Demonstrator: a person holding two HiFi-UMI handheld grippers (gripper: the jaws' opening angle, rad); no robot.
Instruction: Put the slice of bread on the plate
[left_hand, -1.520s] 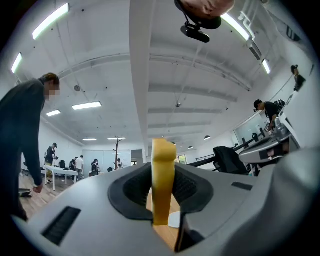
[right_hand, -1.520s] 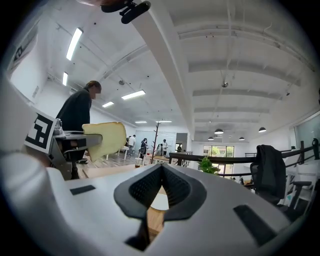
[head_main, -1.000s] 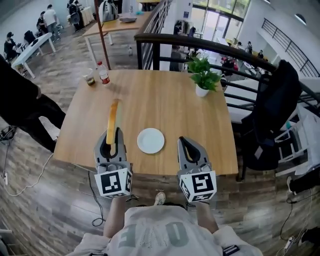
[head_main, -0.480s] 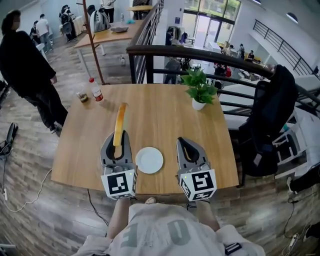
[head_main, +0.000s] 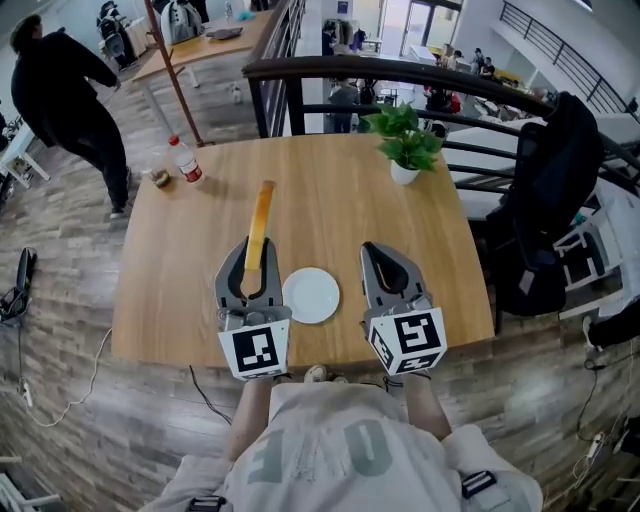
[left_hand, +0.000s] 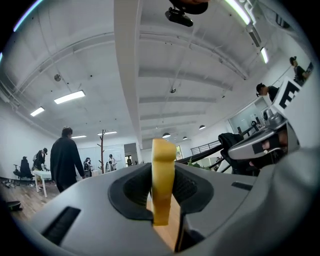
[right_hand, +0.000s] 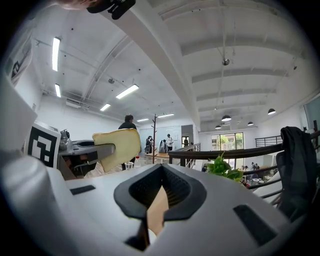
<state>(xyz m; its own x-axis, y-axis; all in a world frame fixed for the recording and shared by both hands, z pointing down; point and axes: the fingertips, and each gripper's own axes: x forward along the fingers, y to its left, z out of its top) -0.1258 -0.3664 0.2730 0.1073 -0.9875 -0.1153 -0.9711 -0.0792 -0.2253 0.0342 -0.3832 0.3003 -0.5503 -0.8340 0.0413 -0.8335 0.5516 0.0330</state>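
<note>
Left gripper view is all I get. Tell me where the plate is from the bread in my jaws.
Observer: The plate lies on the table just right of the left gripper, not under the slice of bread.
Operator: Report what's on it.
Observer: Nothing; it is bare white.
Operator: Now give me the right gripper.
Observer: The right gripper hangs on the plate's other side, jaws together, with nothing between them.

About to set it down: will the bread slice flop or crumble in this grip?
Probably fairly stiff: the bread slice juts edge-on beyond the left gripper without sagging. Thin, so likely light and crushable; release gently over the plate.
</note>
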